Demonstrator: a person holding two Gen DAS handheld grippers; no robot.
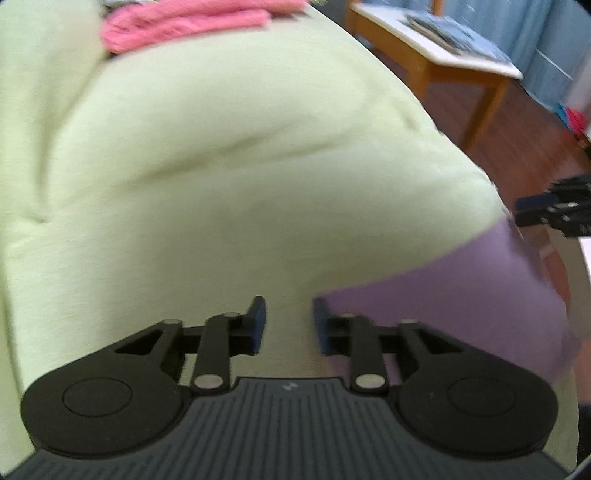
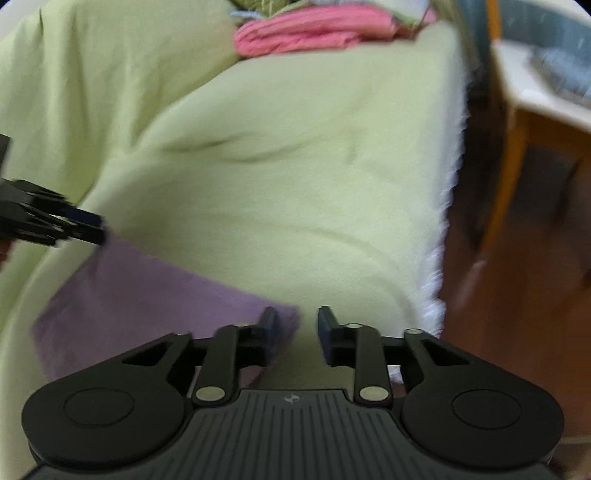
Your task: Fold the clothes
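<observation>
Left claw: the left gripper point(image 1: 289, 325) hangs low over the green blanket point(image 1: 229, 177), fingers spread with a clear gap; only blanket shows between them, nothing pinched.
Right claw: the right gripper point(image 2: 297, 334) is likewise spread wide, with bare blanket point(image 2: 288, 192) in the gap; its left finger point(image 2: 269, 328) overlaps the near corner of the purple cloth point(image 2: 147, 295), but whether it touches the cloth I cannot tell.
Purple cloth: the garment lies flat on the blanket between the two grippers; in the left view the purple cloth point(image 1: 454, 295) spreads from just beside the right-hand finger point(image 1: 320, 325) out toward the blanket's edge.
Other claw seen from each side: in the left view the right gripper point(image 1: 554, 212) pokes in at the right border, near the cloth's far corner; in the right view the left gripper point(image 2: 92, 229) comes in from the left border at the cloth's upper corner. Both are blurred.
Blanket: pale green, softly creased, covering a bed or couch; a white fringe point(image 2: 443, 236) runs along its right edge.
Pink clothes: a folded pink pile point(image 1: 184, 26) sits at the far end of the blanket, well apart from the purple cloth; also seen in the right view point(image 2: 310, 33).
Table: a wooden table with a white top point(image 1: 436, 55) stands beyond the blanket on the brown floor point(image 1: 524, 147), with blurred bluish things on it.
</observation>
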